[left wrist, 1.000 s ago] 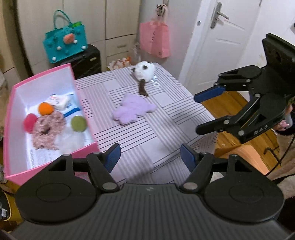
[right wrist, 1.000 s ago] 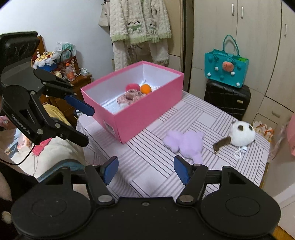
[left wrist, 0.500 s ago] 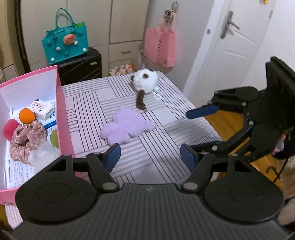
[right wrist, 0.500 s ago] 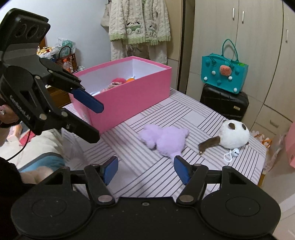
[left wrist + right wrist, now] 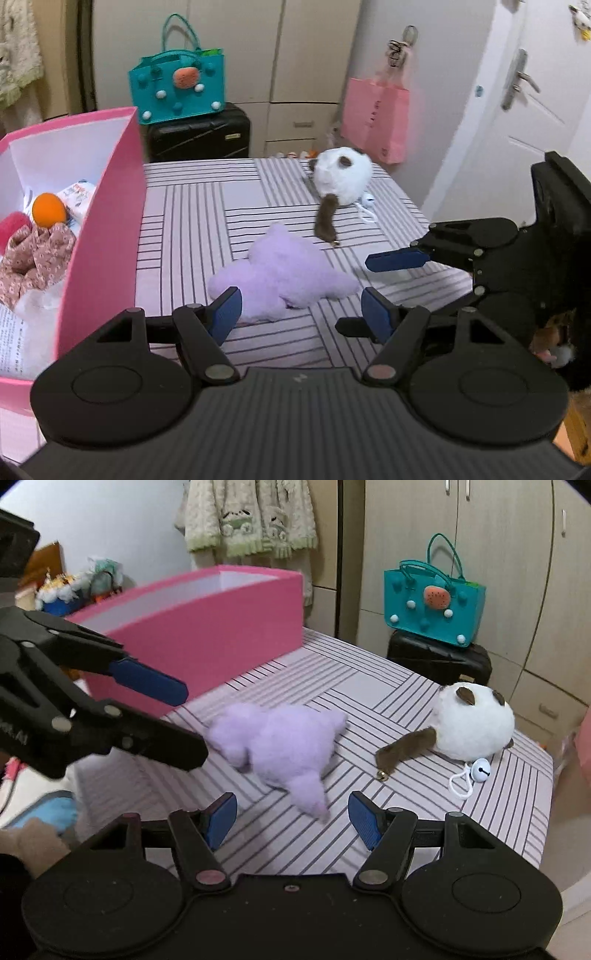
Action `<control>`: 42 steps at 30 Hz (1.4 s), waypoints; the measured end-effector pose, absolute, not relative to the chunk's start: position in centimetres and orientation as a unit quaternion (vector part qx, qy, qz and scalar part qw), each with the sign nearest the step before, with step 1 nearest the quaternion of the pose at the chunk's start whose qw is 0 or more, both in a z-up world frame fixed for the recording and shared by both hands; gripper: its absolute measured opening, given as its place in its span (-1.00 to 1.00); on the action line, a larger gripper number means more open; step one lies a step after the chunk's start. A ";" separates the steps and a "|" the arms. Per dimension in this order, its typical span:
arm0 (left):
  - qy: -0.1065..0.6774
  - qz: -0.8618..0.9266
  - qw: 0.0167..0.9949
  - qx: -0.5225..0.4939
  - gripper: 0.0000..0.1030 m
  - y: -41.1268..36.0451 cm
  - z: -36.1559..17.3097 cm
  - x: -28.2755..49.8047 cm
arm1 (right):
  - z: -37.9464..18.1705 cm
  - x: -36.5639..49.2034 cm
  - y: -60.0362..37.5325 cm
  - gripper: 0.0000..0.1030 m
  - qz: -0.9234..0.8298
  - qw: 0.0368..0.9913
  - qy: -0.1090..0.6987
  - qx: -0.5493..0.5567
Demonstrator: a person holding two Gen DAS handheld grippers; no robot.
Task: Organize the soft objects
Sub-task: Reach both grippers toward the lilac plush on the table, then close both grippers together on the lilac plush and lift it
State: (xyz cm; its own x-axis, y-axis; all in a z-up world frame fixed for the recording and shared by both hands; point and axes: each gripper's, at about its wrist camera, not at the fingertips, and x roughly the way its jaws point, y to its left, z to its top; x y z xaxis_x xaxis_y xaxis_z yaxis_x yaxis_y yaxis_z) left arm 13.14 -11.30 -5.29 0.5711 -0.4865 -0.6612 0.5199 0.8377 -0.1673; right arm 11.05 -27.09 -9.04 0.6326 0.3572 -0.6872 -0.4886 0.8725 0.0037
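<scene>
Left wrist view: mounted behind the left gripper (image 5: 301, 312), angled down across the striped table (image 5: 184, 206) from close range, pink box (image 5: 107, 229) at its left edge, the right gripper (image 5: 373, 291) entering from the right. Right wrist view: mounted behind the right gripper (image 5: 291, 814), angled down over the same table (image 5: 406, 812) from the opposite side, the left gripper (image 5: 184, 720) entering from the left. Shared by both: purple plush (image 5: 284, 273) (image 5: 280, 746) nearest, white plush (image 5: 341, 179) (image 5: 472, 725), pink box (image 5: 199, 627), teal bag (image 5: 177, 90) (image 5: 434, 607).

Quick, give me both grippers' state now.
Left gripper: open, empty, just short of the purple plush.
Right gripper: open, holding nothing.
</scene>
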 end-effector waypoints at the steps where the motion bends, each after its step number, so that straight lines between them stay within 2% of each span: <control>1: 0.361 -0.276 0.891 0.021 0.37 -11.3 -5.6 13.3 | -9.3 11.4 -26.9 0.39 0.235 0.898 0.358 -0.098; 7: 0.335 -0.230 0.913 0.032 0.37 -11.9 -6.6 14.2 | -9.8 13.0 -26.7 0.39 0.268 0.893 0.348 -0.098; 14: 0.363 -0.217 0.906 -0.015 0.37 -11.7 -8.1 15.9 | -10.5 14.8 -25.5 0.39 0.283 0.889 0.338 -0.122; 17: 0.371 -0.214 0.903 -0.040 0.23 -11.5 -8.6 16.4 | -10.9 15.2 -25.3 0.39 0.282 0.892 0.328 -0.130; 18: 0.371 -0.216 0.902 -0.040 0.05 -11.5 -8.8 16.5 | -11.0 15.3 -25.3 0.39 0.283 0.893 0.327 -0.129; 20: 0.371 -0.219 0.902 -0.037 0.01 -11.5 -9.0 16.6 | -11.2 15.3 -25.4 0.37 0.285 0.894 0.324 -0.124; 22: 0.374 -0.219 0.900 -0.047 -0.20 -11.1 -9.1 16.7 | -11.4 15.2 -25.4 0.25 0.284 0.895 0.322 -0.124; 24: 0.373 -0.219 0.900 -0.054 -0.30 -10.9 -9.2 16.9 | -11.4 15.2 -25.8 0.23 0.278 0.899 0.319 -0.112; 42: 0.370 -0.253 0.892 -0.055 -0.24 -12.0 -9.5 15.7 | -12.1 11.3 -25.9 0.16 0.177 0.930 0.318 -0.041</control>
State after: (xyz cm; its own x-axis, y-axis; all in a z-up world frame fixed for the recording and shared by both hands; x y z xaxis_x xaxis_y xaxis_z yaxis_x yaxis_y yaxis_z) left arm 15.66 -11.99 -9.45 0.5989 -0.4917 -0.6321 0.4099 0.8663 -0.2855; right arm 11.30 -25.87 -12.10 0.7347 0.3035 -0.6068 -0.3554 0.9340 0.0368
